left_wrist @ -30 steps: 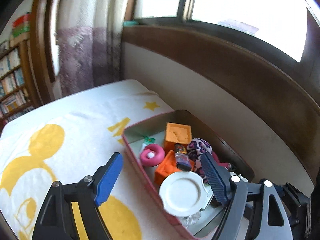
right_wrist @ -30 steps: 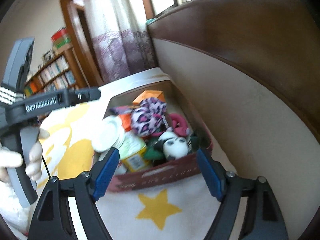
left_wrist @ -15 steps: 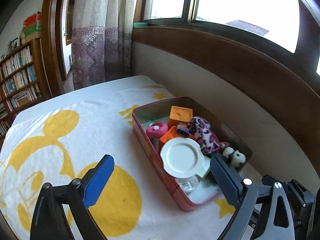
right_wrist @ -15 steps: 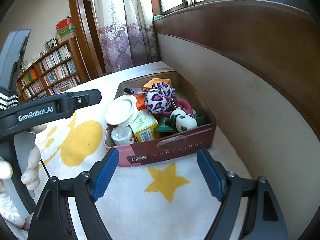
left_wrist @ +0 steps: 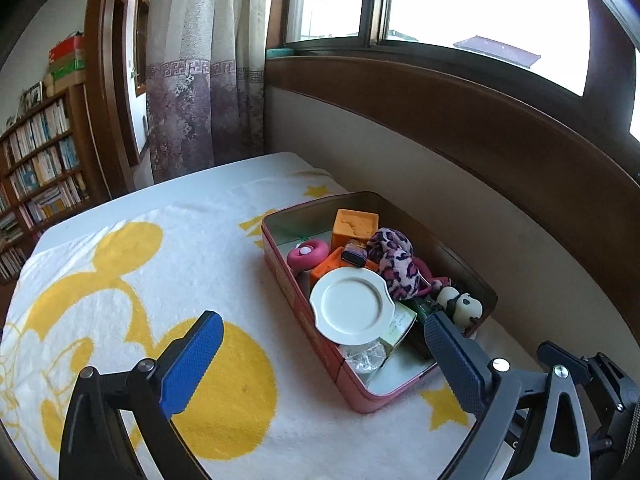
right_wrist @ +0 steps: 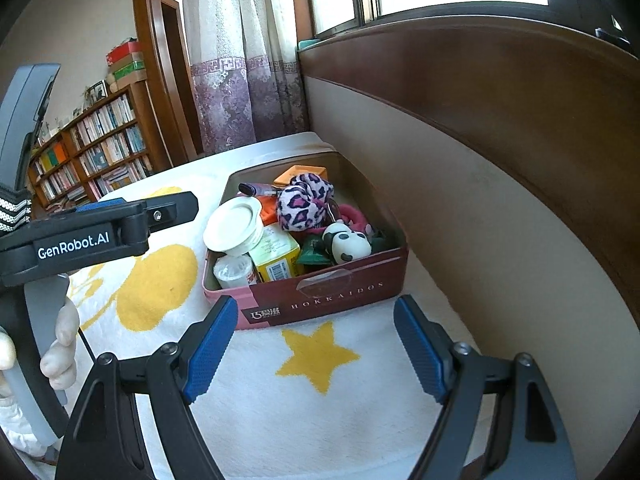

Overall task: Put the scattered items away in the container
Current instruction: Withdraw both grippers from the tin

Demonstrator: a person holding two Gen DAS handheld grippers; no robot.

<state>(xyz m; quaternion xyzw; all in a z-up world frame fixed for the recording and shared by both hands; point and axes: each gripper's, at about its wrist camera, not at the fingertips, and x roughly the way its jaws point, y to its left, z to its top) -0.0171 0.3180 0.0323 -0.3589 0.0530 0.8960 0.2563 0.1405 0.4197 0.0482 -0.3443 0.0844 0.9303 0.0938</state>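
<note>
One tin (right_wrist: 320, 296), one white plate (left_wrist: 352, 304), one panda toy (right_wrist: 346, 244), two grippers (left_wrist: 320, 364) (right_wrist: 316, 344)

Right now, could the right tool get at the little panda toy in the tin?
Probably yes. The right tool is open and empty, facing the tin, and the panda toy sits on top just behind the near wall, uncovered. It would have to come in over that wall.
</note>
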